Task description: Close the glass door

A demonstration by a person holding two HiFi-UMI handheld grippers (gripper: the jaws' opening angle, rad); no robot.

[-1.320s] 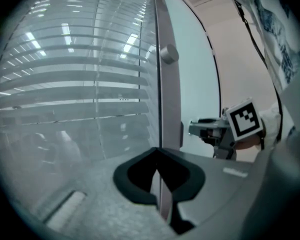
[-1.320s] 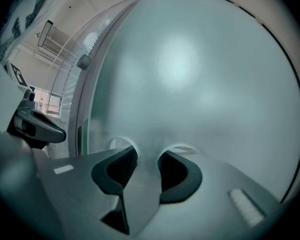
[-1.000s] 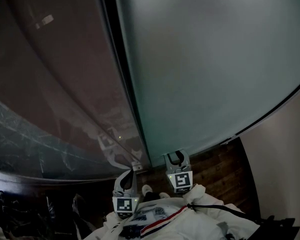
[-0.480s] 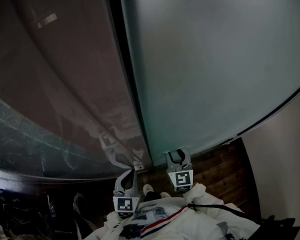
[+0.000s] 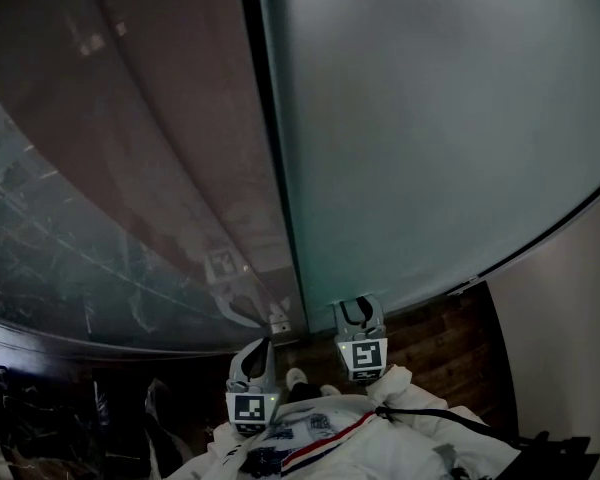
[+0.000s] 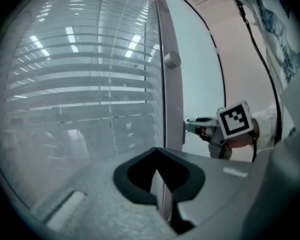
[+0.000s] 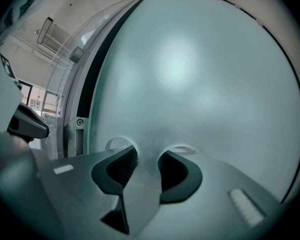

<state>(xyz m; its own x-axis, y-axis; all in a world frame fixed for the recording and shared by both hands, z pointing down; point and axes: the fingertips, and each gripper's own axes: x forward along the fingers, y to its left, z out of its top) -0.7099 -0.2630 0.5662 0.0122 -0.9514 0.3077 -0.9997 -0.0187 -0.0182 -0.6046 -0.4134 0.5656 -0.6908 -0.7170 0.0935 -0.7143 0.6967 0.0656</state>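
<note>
The clear glass door (image 5: 130, 168) fills the left of the head view, and its dark edge meets a frosted glass panel (image 5: 430, 118) on the right. My left gripper (image 5: 266, 343) points at the door's bottom corner by a small metal bracket (image 5: 277, 320). In the left gripper view its jaws (image 6: 159, 171) stand almost together against the glass door (image 6: 80, 84), beside the metal edge strip (image 6: 172, 99). My right gripper (image 5: 356, 308) is open and empty, close up to the frosted panel (image 7: 200, 74). Its jaws (image 7: 147, 166) hold nothing. The right gripper (image 6: 197, 126) also shows in the left gripper view.
Dark wooden floor (image 5: 430, 338) runs along the foot of the frosted panel. A pale wall (image 5: 570, 308) stands at the right. The person's white sleeves (image 5: 330, 433) fill the bottom of the head view. Window blinds and ceiling lights reflect in the door.
In the head view the door's dark edge and the frosted panel have shifted to the right, and the reflections in the door have moved. Both grippers sit where they were.
</note>
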